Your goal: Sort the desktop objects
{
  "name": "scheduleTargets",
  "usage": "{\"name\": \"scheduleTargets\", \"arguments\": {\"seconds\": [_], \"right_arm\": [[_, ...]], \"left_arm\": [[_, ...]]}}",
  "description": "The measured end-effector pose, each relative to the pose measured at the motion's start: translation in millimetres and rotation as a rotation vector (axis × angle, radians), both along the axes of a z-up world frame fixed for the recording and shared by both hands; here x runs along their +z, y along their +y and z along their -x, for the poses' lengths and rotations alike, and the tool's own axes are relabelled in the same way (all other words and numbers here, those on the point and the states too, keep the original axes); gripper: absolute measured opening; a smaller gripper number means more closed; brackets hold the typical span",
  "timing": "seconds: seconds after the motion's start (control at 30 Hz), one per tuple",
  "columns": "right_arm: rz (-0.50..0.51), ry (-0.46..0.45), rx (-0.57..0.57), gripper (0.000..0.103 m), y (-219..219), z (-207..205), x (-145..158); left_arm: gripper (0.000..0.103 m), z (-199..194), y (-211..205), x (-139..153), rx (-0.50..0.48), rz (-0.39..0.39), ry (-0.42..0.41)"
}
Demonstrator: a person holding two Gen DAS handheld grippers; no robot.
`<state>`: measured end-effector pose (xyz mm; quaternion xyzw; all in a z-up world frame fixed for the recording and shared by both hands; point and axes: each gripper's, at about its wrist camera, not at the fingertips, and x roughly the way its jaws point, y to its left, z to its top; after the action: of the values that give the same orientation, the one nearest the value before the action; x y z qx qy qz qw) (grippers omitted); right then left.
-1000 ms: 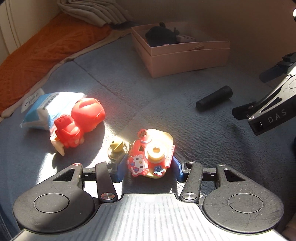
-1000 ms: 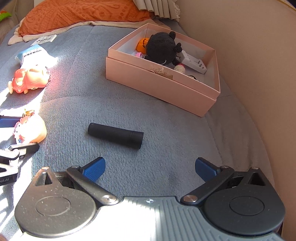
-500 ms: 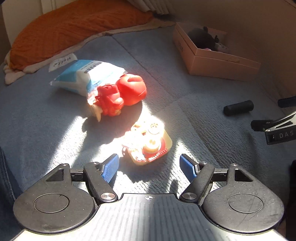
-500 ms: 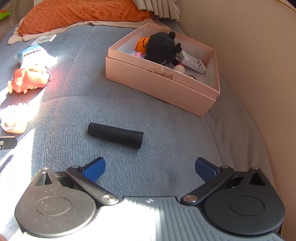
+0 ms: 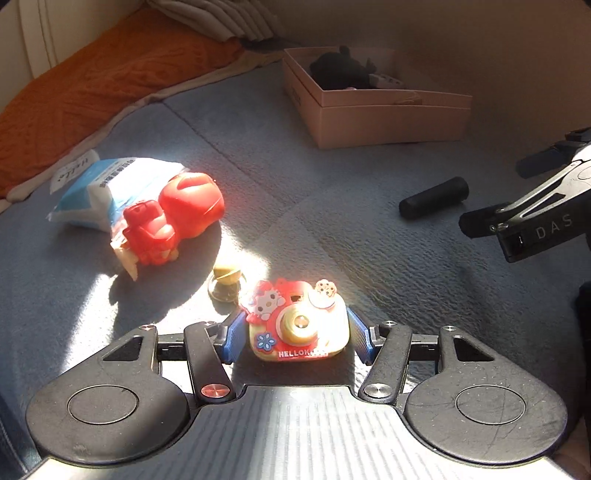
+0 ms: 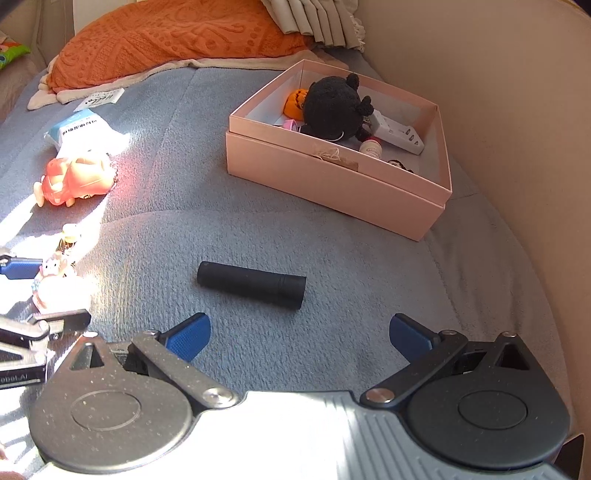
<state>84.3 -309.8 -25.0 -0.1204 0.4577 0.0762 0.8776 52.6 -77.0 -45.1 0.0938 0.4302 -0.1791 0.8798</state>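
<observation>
A red and yellow toy camera (image 5: pixel 299 325) stands upright on the grey blanket between the blue pads of my left gripper (image 5: pixel 295 336). The jaws are closing, and both pads look pressed against the camera's sides. The right wrist view catches that camera (image 6: pixel 55 288) at the far left edge. My right gripper (image 6: pixel 299 332) hangs open with nothing between its pads, just short of a black cylinder (image 6: pixel 251 282) lying on the blanket. Beyond it, the open pink box (image 6: pixel 332 184) holds a black plush toy (image 6: pixel 332 109) and several small items.
A red toy figure (image 5: pixel 173 218) leans on a blue and white tissue pack (image 5: pixel 99 188), left of the camera. A small gold trinket (image 5: pixel 226 282) lies just behind the left pad. An orange pillow (image 6: pixel 177 33) lies at the back, and a beige wall (image 6: pixel 517 110) runs along the right.
Half a second ago the left gripper was open and drawn back, the camera lying free ahead of it. Now its pads flank the camera. The right gripper has stayed still.
</observation>
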Motion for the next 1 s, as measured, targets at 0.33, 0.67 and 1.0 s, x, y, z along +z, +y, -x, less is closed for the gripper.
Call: {"name": "scheduleTargets", "arguments": {"seconds": [0.33,0.67,1.0], "right_arm": [[-0.108,0.040,-0.046,0.103,21,-32,-21],[-0.068,-0.007,0.007,0.076,32,-29,-25],[-0.047,-0.015,0.027,0.076,35,-22,-22]], "left_arm": [[0.084,9,2,3,-0.005,0.032,-0.027],[0.087,8,-5,-2,-0.022,0.022,-0.013],[0.066,3,-7,-12,0.027,-0.025,0.003]]}}
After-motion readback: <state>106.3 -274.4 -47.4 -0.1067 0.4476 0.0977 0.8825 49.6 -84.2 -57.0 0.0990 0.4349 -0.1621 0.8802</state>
